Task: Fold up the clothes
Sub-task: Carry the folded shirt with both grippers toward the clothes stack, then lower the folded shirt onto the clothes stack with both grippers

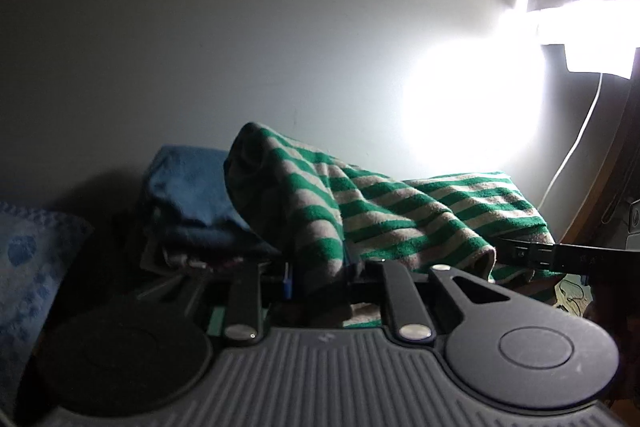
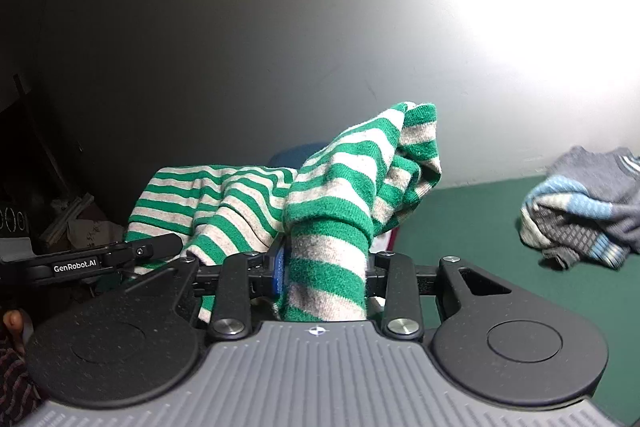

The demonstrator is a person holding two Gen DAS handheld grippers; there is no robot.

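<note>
A green-and-grey striped sweater hangs bunched between both grippers. In the left wrist view, my left gripper is shut on a fold of it, and the cloth hides the fingertips. The right gripper's black fingers reach in from the right edge against the sweater's hem. In the right wrist view, my right gripper is shut on a thick striped sweater fold that drapes over the jaws. The left gripper's fingers show at the left, touching the same cloth.
A stack of folded blue and dark clothes sits behind the sweater. A blue patterned towel lies at the left. A crumpled grey-and-blue sweater rests on the green surface at the right. A bright lamp and white cable hang on the wall.
</note>
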